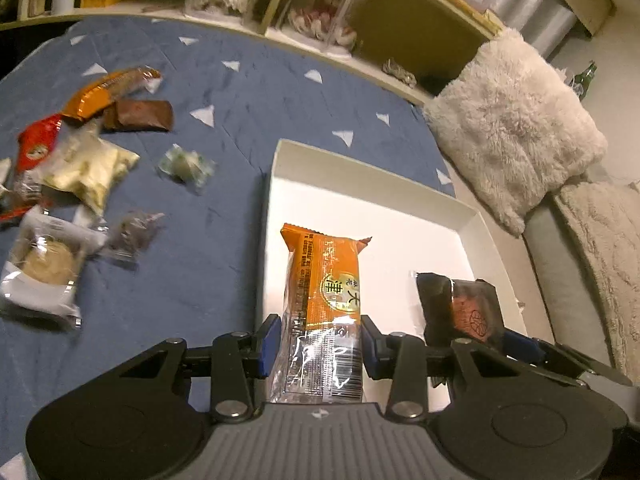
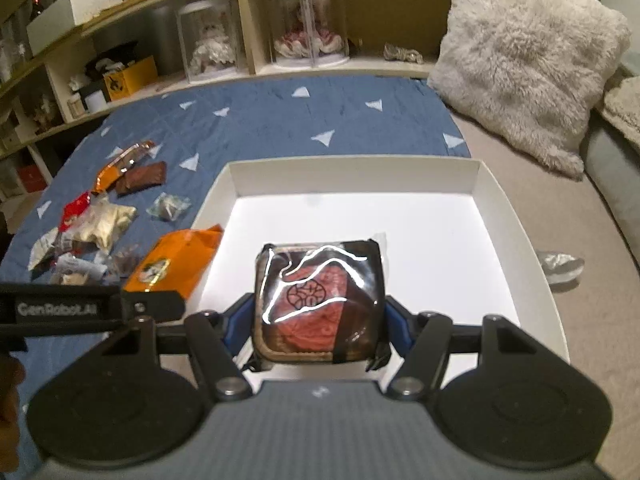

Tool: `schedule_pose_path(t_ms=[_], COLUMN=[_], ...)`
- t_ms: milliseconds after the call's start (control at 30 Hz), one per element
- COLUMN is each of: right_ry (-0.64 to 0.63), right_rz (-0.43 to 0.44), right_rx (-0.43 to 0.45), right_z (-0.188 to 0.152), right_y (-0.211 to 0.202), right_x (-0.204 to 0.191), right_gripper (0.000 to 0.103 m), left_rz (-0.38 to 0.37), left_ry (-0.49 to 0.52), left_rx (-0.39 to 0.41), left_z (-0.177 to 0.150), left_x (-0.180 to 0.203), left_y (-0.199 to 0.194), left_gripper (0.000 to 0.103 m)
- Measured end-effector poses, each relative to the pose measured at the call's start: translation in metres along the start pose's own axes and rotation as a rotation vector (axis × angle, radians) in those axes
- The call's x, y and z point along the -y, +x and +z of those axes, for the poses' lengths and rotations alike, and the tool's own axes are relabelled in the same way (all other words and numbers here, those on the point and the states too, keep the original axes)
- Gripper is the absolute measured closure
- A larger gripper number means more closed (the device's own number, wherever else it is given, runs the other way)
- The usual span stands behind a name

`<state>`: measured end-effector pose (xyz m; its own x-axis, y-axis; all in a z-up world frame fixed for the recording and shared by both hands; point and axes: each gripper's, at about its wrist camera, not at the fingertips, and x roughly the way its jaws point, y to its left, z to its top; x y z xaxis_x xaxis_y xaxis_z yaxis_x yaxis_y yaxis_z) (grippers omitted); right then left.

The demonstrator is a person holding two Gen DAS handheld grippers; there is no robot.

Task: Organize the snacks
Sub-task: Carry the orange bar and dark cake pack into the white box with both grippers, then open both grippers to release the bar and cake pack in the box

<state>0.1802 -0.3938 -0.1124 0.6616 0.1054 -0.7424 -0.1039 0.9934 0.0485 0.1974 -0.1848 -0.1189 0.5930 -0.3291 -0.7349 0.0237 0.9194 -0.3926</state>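
Observation:
My left gripper [image 1: 319, 344] is shut on an orange snack packet [image 1: 324, 280], held lengthwise over the left side of the white box [image 1: 360, 184]. My right gripper [image 2: 318, 320] is shut on a dark square cake pack with a red centre [image 2: 320, 300], held above the near part of the white box [image 2: 400, 208]. The left wrist view shows that dark pack [image 1: 460, 308] at the lower right, with the right gripper behind it. In the right wrist view the orange packet [image 2: 172, 260] and the left gripper's body [image 2: 80, 308] sit at the left. Several loose snacks [image 1: 80, 160] lie on the blue quilt.
The blue quilt [image 2: 280, 120] covers the bed, with a fluffy cream pillow [image 2: 528, 68] at the right. Open shelves [image 2: 240, 40] with clear domes run along the back. A silvery wrapper [image 2: 560, 264] lies right of the box. A green bottle [image 1: 586, 78] stands beyond the pillow.

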Motion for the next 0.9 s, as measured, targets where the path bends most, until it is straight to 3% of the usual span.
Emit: schedule_pose_path(t_ms=[400, 600, 733, 900], right_ry=[0.02, 0.05, 0.043, 0.052], right_rz=[-0.025, -0.025, -0.053, -0.085], right_rx=[-0.079, -0.105, -0.097, -0.095], right_z=[0.009, 0.013, 0.012, 0.005], right_y=[0.035, 0.051, 0.044, 0.034], right_x=[0.019, 0.029, 0.03, 0.035], right_gripper=[0.031, 0.025, 0.015, 0.012], left_rz=[-0.012, 0.003, -0.016, -0.021], left_ry=[-0.054, -0.008, 0.006, 0.05], left_rx=[-0.059, -0.052, -0.067, -0.077], left_z=[0.016, 0.023, 0.021, 0.016], left_x=[-0.002, 0.002, 0.001, 0.005], left_y=[0.039, 0.041, 0.039, 0.031], left_gripper=[0.059, 0.039, 0.038, 0.033])
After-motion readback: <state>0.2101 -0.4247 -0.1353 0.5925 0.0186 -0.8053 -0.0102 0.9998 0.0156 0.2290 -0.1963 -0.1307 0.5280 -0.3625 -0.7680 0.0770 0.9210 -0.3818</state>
